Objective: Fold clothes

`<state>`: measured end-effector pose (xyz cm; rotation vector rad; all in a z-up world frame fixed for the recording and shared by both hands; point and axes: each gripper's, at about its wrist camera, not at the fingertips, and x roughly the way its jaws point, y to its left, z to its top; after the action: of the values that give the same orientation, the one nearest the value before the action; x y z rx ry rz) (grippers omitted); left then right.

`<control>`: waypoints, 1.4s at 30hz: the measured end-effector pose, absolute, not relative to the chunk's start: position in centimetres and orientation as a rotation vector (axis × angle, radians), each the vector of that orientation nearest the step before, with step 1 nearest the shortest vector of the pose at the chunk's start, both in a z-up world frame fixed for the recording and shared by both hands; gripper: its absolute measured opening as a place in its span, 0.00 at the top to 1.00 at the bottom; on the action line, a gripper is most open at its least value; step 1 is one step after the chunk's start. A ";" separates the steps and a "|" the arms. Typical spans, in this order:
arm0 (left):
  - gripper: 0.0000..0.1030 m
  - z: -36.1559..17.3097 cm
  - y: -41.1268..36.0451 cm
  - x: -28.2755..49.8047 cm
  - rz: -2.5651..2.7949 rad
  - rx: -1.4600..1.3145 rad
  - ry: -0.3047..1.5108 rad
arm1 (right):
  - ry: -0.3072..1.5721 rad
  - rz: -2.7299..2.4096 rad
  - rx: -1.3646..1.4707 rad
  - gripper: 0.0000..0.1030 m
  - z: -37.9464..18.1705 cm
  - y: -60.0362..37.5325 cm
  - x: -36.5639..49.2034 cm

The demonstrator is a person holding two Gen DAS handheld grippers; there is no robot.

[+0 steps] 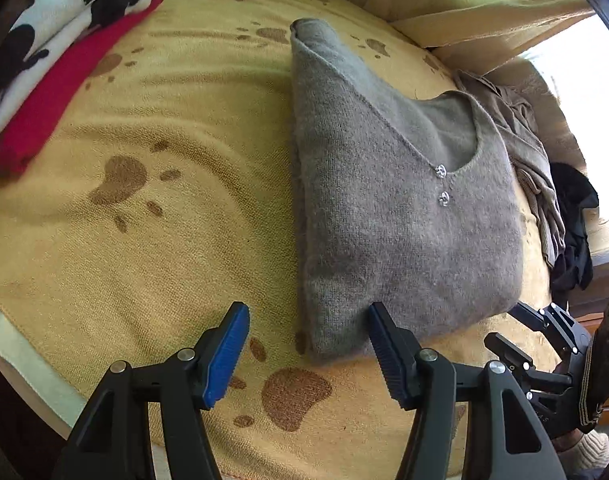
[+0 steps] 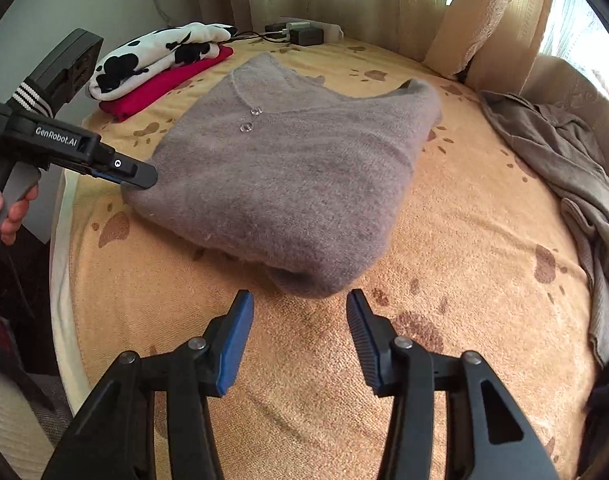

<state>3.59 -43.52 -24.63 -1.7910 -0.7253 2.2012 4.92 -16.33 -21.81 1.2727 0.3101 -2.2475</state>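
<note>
Both tongs spread, pinching nothing. Left gripper [image 1: 306,344] sits at one near corner of the grey sweater [image 1: 388,216], right gripper [image 2: 300,316] at the other; sweater lies ahead of both, folded narrow on the paw-print blanket [image 1: 144,248]. If I fold again: grab all layers, lift evenly, keep edges aligned.
</note>
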 end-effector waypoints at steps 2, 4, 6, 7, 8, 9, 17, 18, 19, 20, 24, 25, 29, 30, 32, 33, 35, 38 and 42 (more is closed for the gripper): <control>0.38 -24.6 -43.3 4.3 2.199 -1.777 -0.746 | 0.308 -2.249 1.272 0.48 -21.7 -15.9 5.0; 0.35 -24.5 -43.0 5.1 2.197 -1.762 -0.767 | 0.293 -2.252 1.276 0.48 -21.7 -15.4 4.8; 0.33 -24.5 -42.8 5.8 2.194 -1.748 -0.789 | 0.243 -2.240 1.298 0.48 -21.9 -15.0 4.4; 0.32 -24.6 -42.8 6.0 2.174 -1.727 -0.845 | 0.222 -2.232 1.306 0.48 -22.0 -14.9 4.3; 0.32 -24.7 -42.9 6.2 2.154 -1.705 -0.901 | 0.202 -2.223 1.313 0.48 -22.1 -14.8 4.2; 0.32 -24.8 -42.9 6.4 2.133 -1.683 -0.956 | 0.193 -2.217 1.319 0.47 -22.2 -14.7 4.3; 0.26 -27.2 -44.0 6.0 1.815 -1.683 -1.511 | 0.143 -2.223 1.362 0.40 -22.6 -13.8 4.9; 0.26 -27.4 -43.9 6.2 1.783 -1.708 -1.535 | 0.129 -2.225 1.369 0.40 -22.6 -13.6 4.9; 0.26 -27.5 -43.8 6.4 1.750 -1.732 -1.558 | 0.114 -2.230 1.375 0.40 -22.5 -13.4 4.9; 0.26 -27.7 -43.5 6.6 1.731 -1.749 -1.574 | 0.102 -2.236 1.379 0.39 -22.5 -13.2 4.9; 0.25 -28.9 -43.5 7.5 1.729 -1.788 -1.694 | 0.075 -2.252 1.386 0.39 -22.4 -12.8 5.0; 0.25 -29.2 -43.5 7.5 1.745 -1.775 -1.734 | 0.071 -2.256 1.386 0.38 -22.4 -12.7 5.1; 0.14 -29.1 -42.8 6.1 1.745 -1.761 -1.850 | 0.043 -2.269 1.391 0.38 -22.3 -12.3 5.3; 0.12 -29.1 -42.5 5.7 1.737 -1.774 -1.864 | 0.030 -2.270 1.394 0.37 -22.3 -12.1 5.4; 0.06 -29.0 -42.1 5.1 1.723 -1.818 -1.900 | 0.009 -2.271 1.404 0.37 -22.3 -11.8 5.6; 0.06 -28.9 -42.1 5.1 1.707 -1.843 -1.928 | 0.004 -2.271 1.410 0.35 -22.4 -11.7 5.7; 0.06 -28.6 -42.0 5.1 1.675 -1.891 -1.983 | -0.004 -2.273 1.414 0.33 -22.3 -11.5 6.0; 0.06 -27.9 -42.2 5.0 1.660 -1.923 -2.025 | -0.015 -2.281 1.410 0.31 -22.2 -11.2 6.3; 0.06 -27.8 -42.6 4.1 1.677 -1.894 -2.042 | -0.023 -2.289 1.409 0.30 -22.2 -11.0 6.6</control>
<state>4.08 -42.57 -27.76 -1.8936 -2.0416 1.6767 6.58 -10.97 -22.21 1.4089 -0.0230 -2.2890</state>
